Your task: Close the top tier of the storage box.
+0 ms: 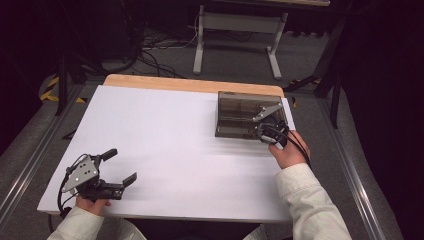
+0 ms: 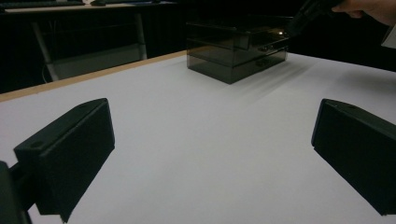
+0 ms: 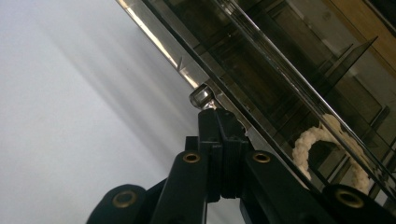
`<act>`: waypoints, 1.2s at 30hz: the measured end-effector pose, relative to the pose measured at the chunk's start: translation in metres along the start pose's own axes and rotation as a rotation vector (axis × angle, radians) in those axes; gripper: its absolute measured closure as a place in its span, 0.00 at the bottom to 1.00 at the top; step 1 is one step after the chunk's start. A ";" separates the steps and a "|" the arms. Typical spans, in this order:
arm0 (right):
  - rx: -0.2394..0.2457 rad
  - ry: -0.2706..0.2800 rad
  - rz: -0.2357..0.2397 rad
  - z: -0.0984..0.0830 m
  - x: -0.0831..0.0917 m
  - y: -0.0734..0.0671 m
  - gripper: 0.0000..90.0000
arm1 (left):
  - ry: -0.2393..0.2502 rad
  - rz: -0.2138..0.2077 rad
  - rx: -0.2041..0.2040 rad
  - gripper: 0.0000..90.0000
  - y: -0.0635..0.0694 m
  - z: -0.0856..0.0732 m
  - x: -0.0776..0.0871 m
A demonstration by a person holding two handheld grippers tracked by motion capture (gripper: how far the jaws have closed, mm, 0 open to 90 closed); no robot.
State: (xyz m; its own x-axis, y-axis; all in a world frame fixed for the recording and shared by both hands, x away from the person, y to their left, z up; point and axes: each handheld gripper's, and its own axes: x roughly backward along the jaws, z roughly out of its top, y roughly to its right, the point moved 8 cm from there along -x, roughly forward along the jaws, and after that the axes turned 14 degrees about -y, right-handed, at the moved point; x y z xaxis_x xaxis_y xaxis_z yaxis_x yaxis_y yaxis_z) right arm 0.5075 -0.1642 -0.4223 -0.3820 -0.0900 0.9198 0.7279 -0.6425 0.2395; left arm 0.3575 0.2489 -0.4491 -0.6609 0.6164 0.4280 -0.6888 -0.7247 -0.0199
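High view: smoked-plastic drawer box (image 1: 240, 116) sits near the far right corner of the table (image 1: 165, 140), on the white sheet. Right gripper (image 1: 267, 131) is at the box's near right corner, hand (image 1: 288, 152) just behind it, cable looping over the knuckles.

Right gripper view: jaws pressed flat together, nothing visibly between them — tips sit right below a small clear knob (image 3: 201, 96) on the drawer front edge, touching or nearly so, can't tell which. A white braided ring (image 3: 322, 149) lies inside the box behind the tinted wall.

Left gripper (image 1: 116, 167) rests near the near left corner of the table, well apart from the box, held low over the sheet. Left gripper view: both jaws stand wide apart, bare white sheet between them, nothing held — the box (image 2: 236, 49) is far ahead, with the other gripper (image 2: 306, 16) at its top right.
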 end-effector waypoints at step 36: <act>-0.056 0.067 -0.089 0.010 0.000 0.009 1.00 | 0.002 0.002 -0.002 0.00 -0.001 0.000 0.001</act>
State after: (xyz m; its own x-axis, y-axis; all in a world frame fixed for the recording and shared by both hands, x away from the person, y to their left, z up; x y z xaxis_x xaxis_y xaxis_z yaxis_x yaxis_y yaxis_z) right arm 0.5194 -0.1623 -0.4173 -0.4824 -0.0807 0.8723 0.6573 -0.6916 0.2995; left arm 0.3574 0.2505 -0.4483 -0.6628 0.6157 0.4261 -0.6882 -0.7251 -0.0227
